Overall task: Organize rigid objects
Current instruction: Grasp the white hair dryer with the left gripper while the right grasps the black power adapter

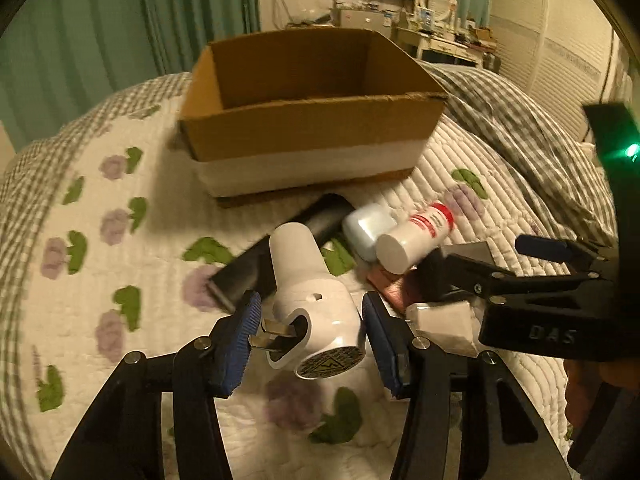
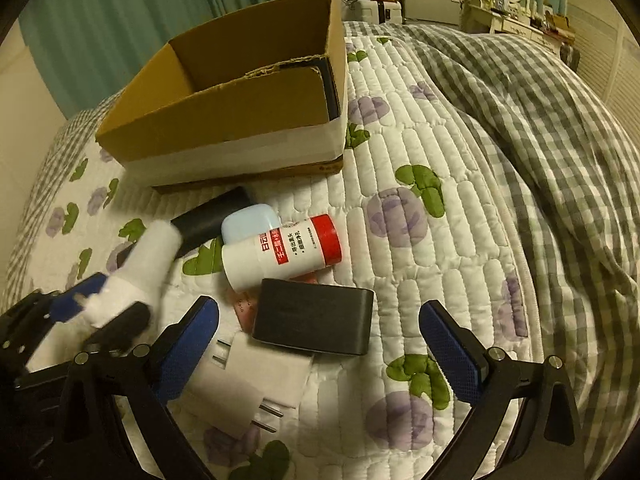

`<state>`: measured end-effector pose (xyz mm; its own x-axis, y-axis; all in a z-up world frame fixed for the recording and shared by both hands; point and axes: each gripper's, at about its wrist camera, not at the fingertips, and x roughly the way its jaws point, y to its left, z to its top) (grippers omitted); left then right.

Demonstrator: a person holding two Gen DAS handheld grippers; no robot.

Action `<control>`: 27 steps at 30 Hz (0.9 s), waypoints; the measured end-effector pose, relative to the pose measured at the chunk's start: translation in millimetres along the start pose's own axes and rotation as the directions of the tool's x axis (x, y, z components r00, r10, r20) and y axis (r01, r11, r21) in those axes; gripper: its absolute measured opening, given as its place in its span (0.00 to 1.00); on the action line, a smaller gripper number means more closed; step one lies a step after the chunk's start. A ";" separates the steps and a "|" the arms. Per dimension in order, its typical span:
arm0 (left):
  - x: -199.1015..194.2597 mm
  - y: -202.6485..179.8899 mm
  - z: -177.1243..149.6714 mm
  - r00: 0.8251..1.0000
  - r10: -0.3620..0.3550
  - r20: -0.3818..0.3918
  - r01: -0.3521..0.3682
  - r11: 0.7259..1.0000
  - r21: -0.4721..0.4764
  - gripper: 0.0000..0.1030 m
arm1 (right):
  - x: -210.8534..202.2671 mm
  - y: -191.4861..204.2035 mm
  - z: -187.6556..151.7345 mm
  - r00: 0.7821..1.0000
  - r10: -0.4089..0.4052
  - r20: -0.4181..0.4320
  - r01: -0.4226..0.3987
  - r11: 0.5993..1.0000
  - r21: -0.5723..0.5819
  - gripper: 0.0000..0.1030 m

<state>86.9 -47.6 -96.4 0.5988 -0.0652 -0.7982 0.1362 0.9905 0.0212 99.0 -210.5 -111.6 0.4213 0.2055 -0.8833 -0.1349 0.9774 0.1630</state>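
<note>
My left gripper (image 1: 310,338) is closed around a white plug-in device (image 1: 310,300) with metal prongs, holding it just above the quilt; it shows blurred in the right wrist view (image 2: 136,276). My right gripper (image 2: 320,344) is open over a black box (image 2: 314,320) and a white plug adapter (image 2: 256,384). A white bottle with a red band (image 2: 280,250), a pale blue case (image 2: 250,224) and a black cylinder (image 2: 212,220) lie together. The open cardboard box (image 1: 304,132) stands behind them.
Everything lies on a white quilted bedspread (image 2: 440,280) with purple flowers. A grey checked duvet (image 2: 560,160) is bunched at the right. A pink flat item (image 1: 390,288) lies under the bottle. Green curtains and a cluttered dresser stand beyond the bed.
</note>
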 end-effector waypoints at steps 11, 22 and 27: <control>-19.5 12.7 6.5 0.997 0.007 0.072 -0.005 1.000 -0.028 0.51 | 37.2 5.9 -8.1 0.995 -0.024 -0.099 0.024 1.000 -0.004 0.68; -45.2 15.9 16.4 0.994 -0.021 0.106 0.026 0.999 -0.047 0.17 | -6.8 11.7 -5.9 0.999 -0.032 0.017 0.033 0.999 -0.033 0.66; -52.7 22.5 16.9 0.992 -0.075 0.106 0.080 0.996 -0.046 0.04 | -39.5 27.2 3.4 0.996 -0.030 0.080 0.036 0.997 -0.072 0.66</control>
<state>71.8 -23.9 -43.7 0.6672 -0.1515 -0.7293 0.1473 0.9866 -0.0703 81.7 -191.9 -70.7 0.4953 0.1790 -0.8501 -0.1839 0.9780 0.0988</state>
